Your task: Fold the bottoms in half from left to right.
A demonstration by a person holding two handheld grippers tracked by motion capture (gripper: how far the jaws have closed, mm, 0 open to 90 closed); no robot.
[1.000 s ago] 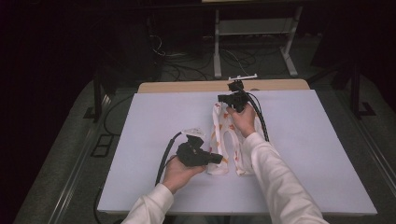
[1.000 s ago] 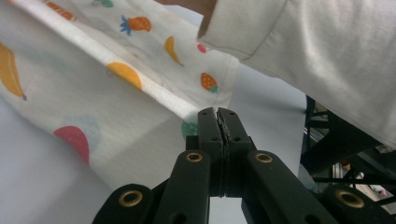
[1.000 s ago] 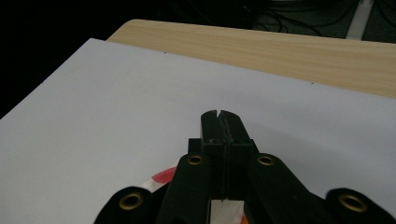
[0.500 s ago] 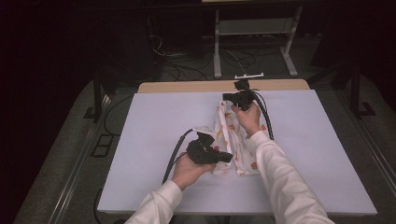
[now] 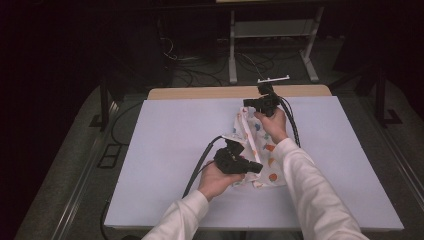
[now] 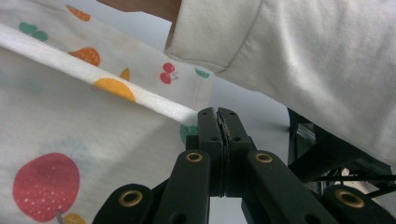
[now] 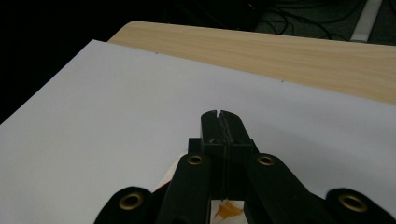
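Handling a thin printed cloth (image 5: 257,150): it lies bunched on the lavender desk (image 5: 165,150), right of centre, running from near to far. Judged light, limp and non-slippery; it will sag and fold wherever unsupported, so hems and corners are the sensible places to take hold. Left gripper (image 5: 256,167) sits at the cloth's near end; in the left gripper view its jaws are fully closed and pinch a white hem (image 6: 140,95) right at the tips. Right gripper (image 5: 248,103) is at the far end, jaws also pressed together; in the right gripper view a scrap of cloth (image 7: 226,207) shows low between the arms, but whether the tips pinch fabric cannot be told. A white sleeve (image 6: 299,60) crosses over the cloth.
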